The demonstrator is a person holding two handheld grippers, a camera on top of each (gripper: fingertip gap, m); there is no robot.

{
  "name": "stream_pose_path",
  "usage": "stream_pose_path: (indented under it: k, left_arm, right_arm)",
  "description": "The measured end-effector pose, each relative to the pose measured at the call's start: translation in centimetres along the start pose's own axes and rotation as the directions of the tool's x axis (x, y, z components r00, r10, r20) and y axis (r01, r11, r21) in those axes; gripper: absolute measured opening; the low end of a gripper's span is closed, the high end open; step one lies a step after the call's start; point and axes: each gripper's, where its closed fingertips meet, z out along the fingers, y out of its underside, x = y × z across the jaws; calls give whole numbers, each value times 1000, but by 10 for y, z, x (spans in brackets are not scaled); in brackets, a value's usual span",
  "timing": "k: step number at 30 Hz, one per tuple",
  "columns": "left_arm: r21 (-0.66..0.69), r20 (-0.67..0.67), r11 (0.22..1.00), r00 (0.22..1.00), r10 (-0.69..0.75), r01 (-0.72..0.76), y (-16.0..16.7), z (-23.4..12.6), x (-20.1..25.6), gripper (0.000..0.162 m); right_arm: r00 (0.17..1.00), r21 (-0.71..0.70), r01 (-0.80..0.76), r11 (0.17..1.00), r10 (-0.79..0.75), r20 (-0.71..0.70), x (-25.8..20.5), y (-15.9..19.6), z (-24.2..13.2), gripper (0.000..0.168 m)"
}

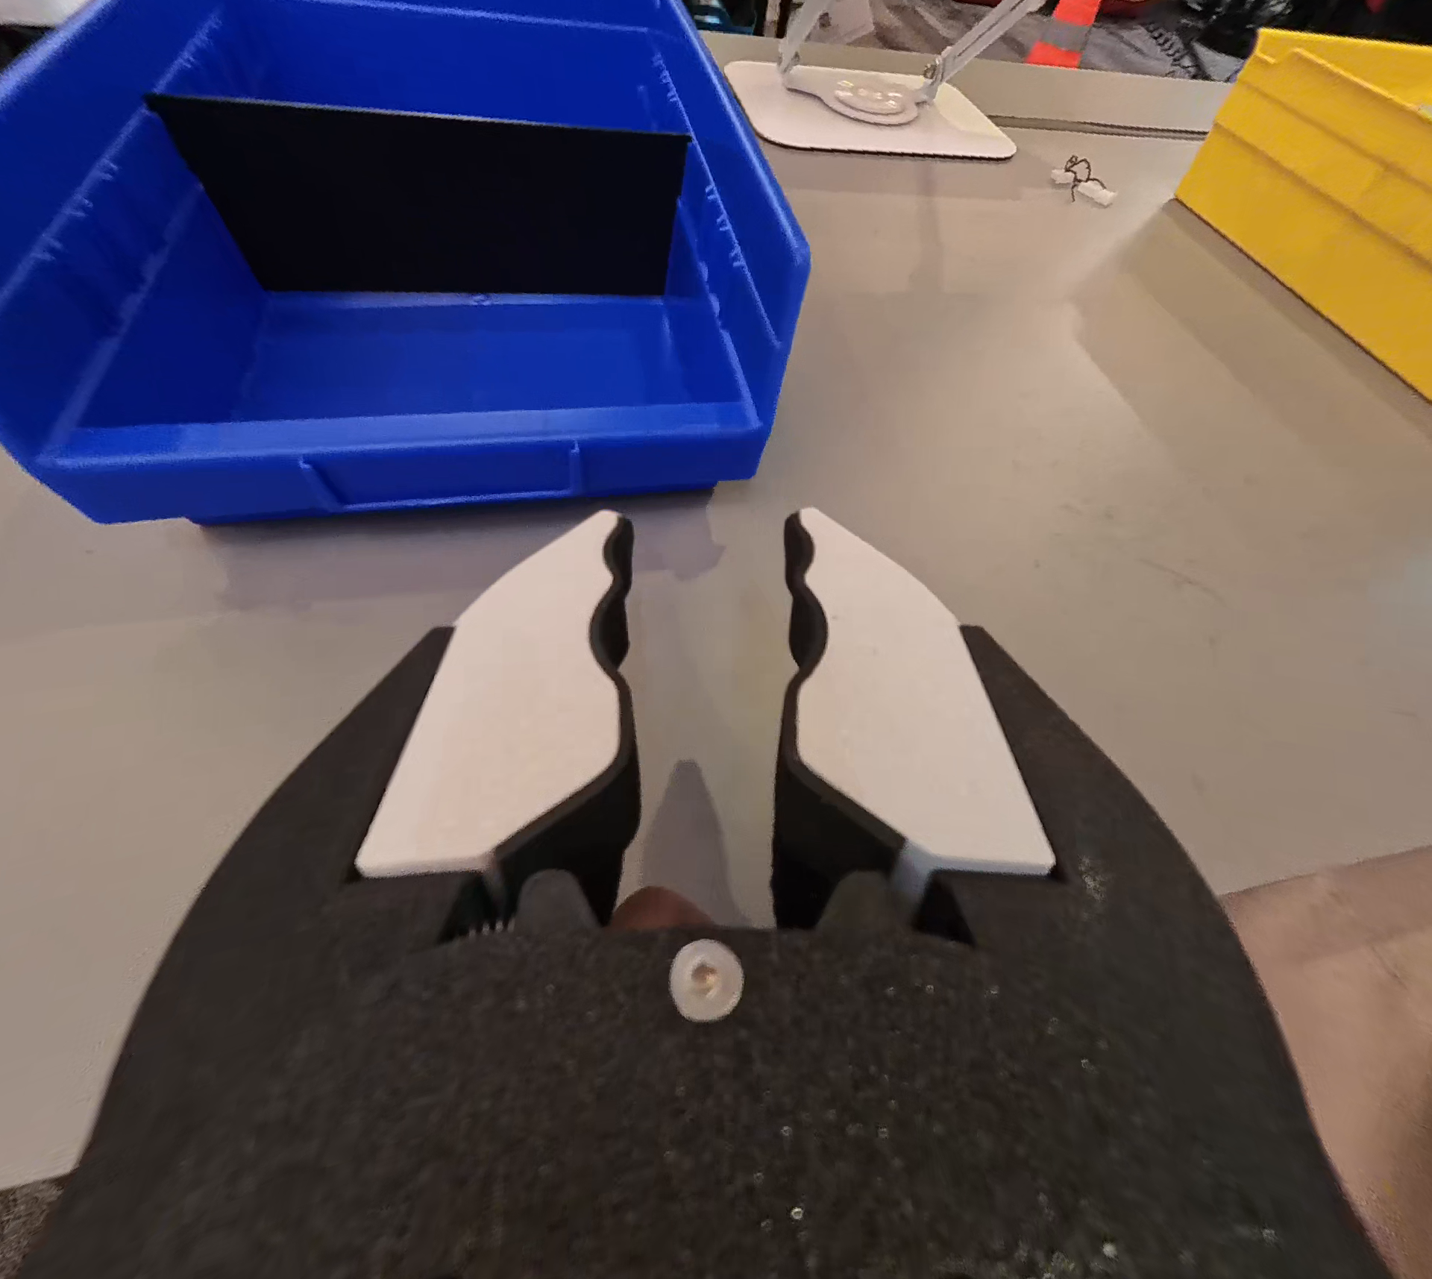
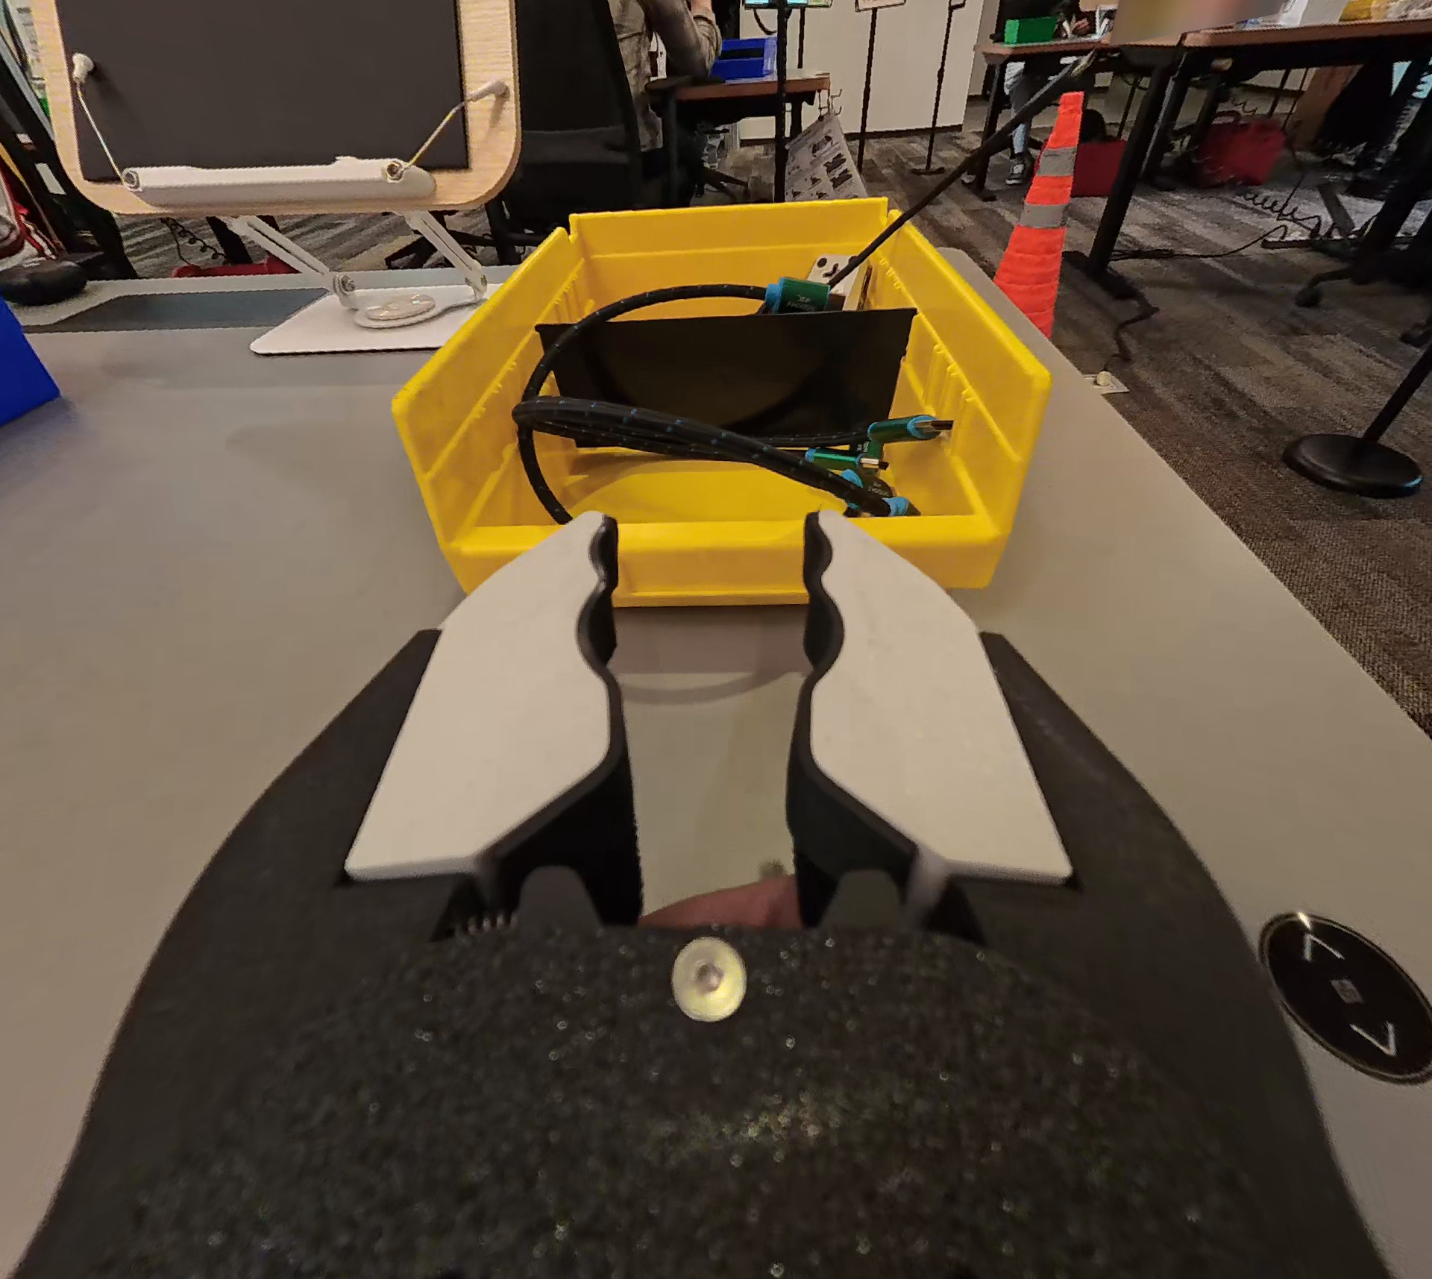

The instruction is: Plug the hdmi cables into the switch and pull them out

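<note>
Black braided HDMI cables (image 2: 659,432) with teal-green plugs (image 2: 903,430) lie coiled in a yellow bin (image 2: 697,556) with a black divider (image 2: 728,366). Behind the divider a small grey switch box (image 2: 841,277) shows, with one teal plug (image 2: 798,295) right by it and a thin black cable running up and away. My right gripper (image 2: 709,533) is open and empty, just in front of the bin's front wall. My left gripper (image 1: 709,533) is open and empty above the grey table, in front of the right corner of an empty blue bin (image 1: 403,467) with a black divider (image 1: 434,203).
A wood-framed tablet stand (image 2: 263,41) on a white base (image 1: 876,114) stands at the table's back. The yellow bin also shows at the right of the left wrist view (image 1: 1333,196). A small white clip (image 1: 1081,184) lies on the table. An orange cone (image 2: 1046,203) stands on the floor beyond the table edge. Tip to tip, the grippers are about 55 centimeters apart. My right tips are roughly 20 centimeters from the teal plug (image 2: 798,295).
</note>
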Motion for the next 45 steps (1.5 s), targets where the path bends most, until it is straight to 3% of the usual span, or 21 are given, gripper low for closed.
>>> stream_pose_path:
  k: [17,20,22,25,30,34,36,39,42,45]
  left_arm:
    - [-32,30,998,998,62,-61,4,7,-2,38]
    - [-30,25,997,997,68,-68,3,7,2,38]
    - [-31,0,997,997,71,-71,3,10,10,38]
    - [-57,-39,992,993,113,-115,8,18,30,41]
    - [-39,-94,955,952,290,-295,12,27,86,47]
    - [91,-266,942,904,335,-322,-1,44,186,52]
    - [91,-360,945,874,326,-315,-3,59,244,54]
    - [82,-383,932,852,357,-354,-7,93,306,53]
    - [94,-330,928,869,370,-359,-17,129,335,51]
    - [38,-328,943,888,323,-330,-16,159,350,47]
  right_arm:
    - [1000,-19,22,1000,-22,8,-2,2,9,45]
    - [995,-17,32,999,-30,98,-38,3,22,46]
    - [981,-89,69,994,-52,186,-78,13,36,50]
    - [977,-54,148,987,-137,165,-105,8,60,55]
    - [962,-152,-17,988,58,267,-134,12,90,65]
    - [900,-153,39,987,32,434,-163,14,72,62]
    - [878,-116,28,993,31,477,-171,4,56,46]
    - [939,13,28,1000,-31,341,-146,-28,33,53]
    - [991,89,41,995,-52,125,-96,-53,10,47]
    - [994,9,66,998,-65,-92,-39,-51,10,48]
